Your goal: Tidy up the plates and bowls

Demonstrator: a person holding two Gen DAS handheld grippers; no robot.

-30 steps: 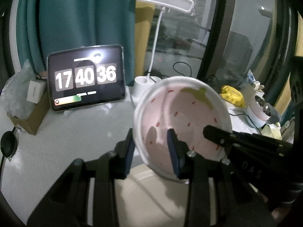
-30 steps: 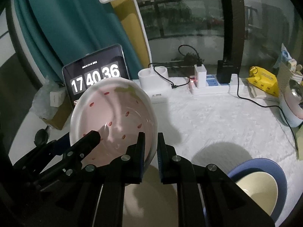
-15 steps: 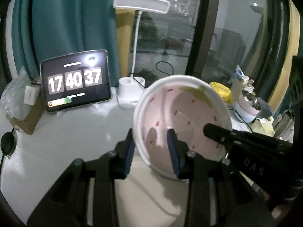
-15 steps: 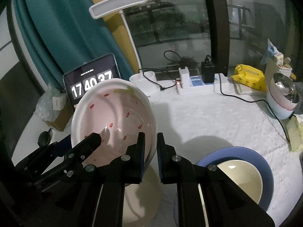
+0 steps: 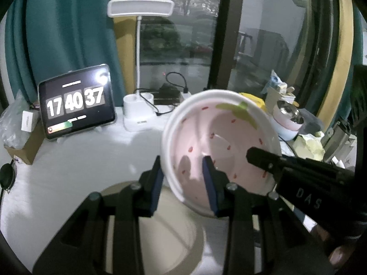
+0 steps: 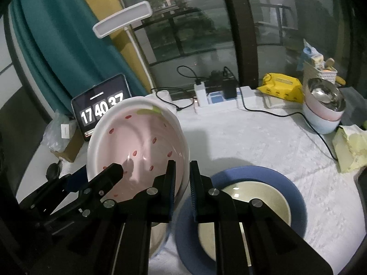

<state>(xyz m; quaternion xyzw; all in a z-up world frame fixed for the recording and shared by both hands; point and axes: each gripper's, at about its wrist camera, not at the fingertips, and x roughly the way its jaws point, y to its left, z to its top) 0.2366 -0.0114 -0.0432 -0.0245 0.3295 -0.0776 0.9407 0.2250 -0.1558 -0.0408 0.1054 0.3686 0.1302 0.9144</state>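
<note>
A pink bowl (image 5: 220, 142) with red seed marks and a green leaf hangs tilted above the white tablecloth, held from both sides. My left gripper (image 5: 182, 162) is shut on its left rim, one pad inside and one outside. My right gripper (image 6: 182, 163) is shut on the right rim of the pink bowl (image 6: 137, 142); one of its fingers (image 5: 254, 154) crosses the left wrist view. A beige plate (image 5: 165, 236) lies under the bowl. Right of it sits a blue plate (image 6: 296, 197) with a beige dish (image 6: 263, 199) in it.
A tablet clock (image 5: 75, 100), a white desk lamp (image 5: 140, 11) and a cardboard box (image 5: 23, 146) stand at the back left. A power strip (image 6: 218, 105), a yellow pack (image 6: 282, 87) and stacked bowls with a steel one on top (image 6: 323, 107) line the back right.
Both grippers have carried the pink bowl to the right across the table. The blue plate with the beige dish has come further into the right wrist view; the tablet has slid left.
</note>
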